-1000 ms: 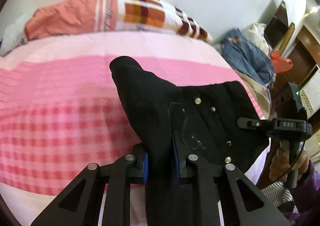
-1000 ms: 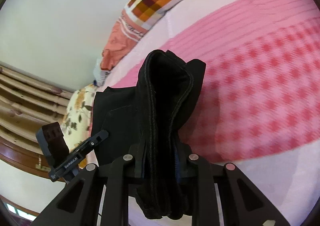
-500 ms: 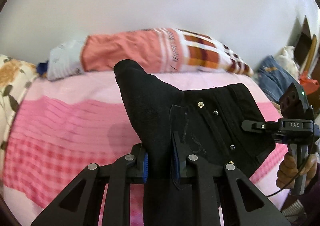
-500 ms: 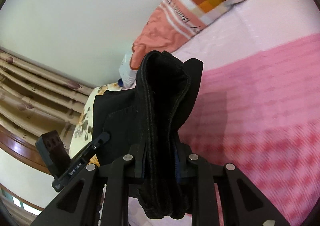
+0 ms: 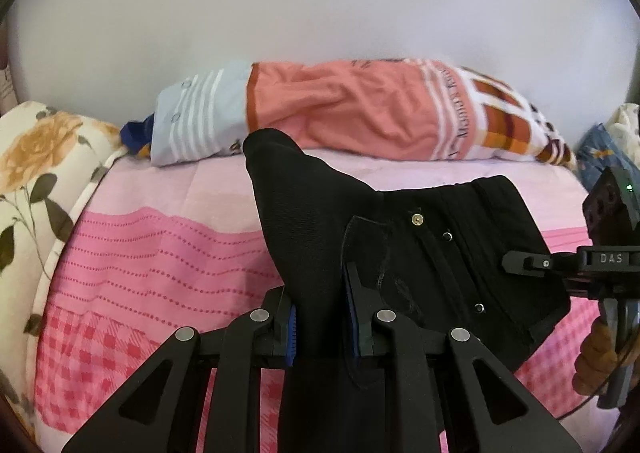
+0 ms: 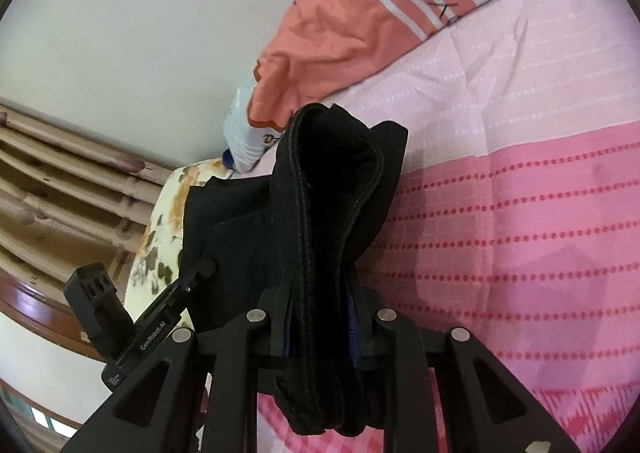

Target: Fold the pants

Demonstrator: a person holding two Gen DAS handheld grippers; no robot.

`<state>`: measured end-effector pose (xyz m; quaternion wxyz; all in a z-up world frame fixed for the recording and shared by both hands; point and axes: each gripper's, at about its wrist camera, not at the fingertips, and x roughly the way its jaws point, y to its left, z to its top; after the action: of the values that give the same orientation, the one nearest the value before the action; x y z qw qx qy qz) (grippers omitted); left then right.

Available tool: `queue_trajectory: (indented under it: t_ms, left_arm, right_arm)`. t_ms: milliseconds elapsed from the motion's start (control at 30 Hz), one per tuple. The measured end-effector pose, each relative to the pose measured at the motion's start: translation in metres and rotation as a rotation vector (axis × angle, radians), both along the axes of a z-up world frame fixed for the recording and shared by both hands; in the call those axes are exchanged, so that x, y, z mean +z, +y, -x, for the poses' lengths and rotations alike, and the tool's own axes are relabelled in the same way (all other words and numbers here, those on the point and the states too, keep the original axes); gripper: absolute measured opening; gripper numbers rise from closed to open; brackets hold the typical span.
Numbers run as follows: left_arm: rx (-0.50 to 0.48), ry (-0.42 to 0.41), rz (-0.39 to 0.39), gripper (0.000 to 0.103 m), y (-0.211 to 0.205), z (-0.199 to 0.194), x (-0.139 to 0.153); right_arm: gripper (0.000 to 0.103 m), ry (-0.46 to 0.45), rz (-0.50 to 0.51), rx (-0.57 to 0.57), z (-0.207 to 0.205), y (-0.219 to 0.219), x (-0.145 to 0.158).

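The black pants [image 5: 420, 253] hang in the air above the pink bed, stretched between my two grippers. My left gripper [image 5: 320, 333] is shut on one bunched end of the waistband, whose studs and pocket seam show to the right. My right gripper [image 6: 320, 333] is shut on a thick fold of the black pants [image 6: 332, 221]. The right gripper also shows in the left wrist view [image 5: 532, 263], at the pants' far edge. The left gripper shows in the right wrist view [image 6: 200, 269], at the lower left.
A pink checked bedspread [image 5: 160, 273] covers the bed below. An orange and plaid pillow [image 5: 360, 113] lies along the white wall. A floral pillow [image 5: 44, 165] is at the left, and a pile of clothes [image 5: 600, 157] at the far right. Curtains [image 6: 60, 193] hang left.
Both grippers have tilted up and lifted with the pants still held. The wall and the pillow now fill more of both views, and less of the bedspread shows.
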<state>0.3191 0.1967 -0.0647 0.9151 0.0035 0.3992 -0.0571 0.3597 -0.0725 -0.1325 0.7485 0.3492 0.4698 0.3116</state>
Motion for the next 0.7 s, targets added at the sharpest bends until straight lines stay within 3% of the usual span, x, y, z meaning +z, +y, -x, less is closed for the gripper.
queue_trajectory:
  t_ms: [400, 500, 633, 700]
  left_arm:
    - [0.039, -0.003, -0.003, 0.021, 0.01, -0.004, -0.024]
    - [0.054, -0.009, -0.014, 0.023, 0.01, -0.004, -0.028]
    - [0.092, -0.016, -0.032, 0.033, 0.011, -0.004, -0.032]
    - [0.132, -0.02, -0.043, 0.044, 0.013, -0.004, -0.032]
  right_arm:
    - [0.02, -0.009, 0.064, 0.006, -0.01, 0.002, -0.011]
    - [0.02, -0.042, 0.134, 0.014, -0.008, 0.007, -0.007]
    - [0.022, -0.066, 0.202, 0.007, -0.005, 0.011, -0.003]
    - [0.025, -0.083, 0.243, -0.001, -0.003, 0.013, 0.0]
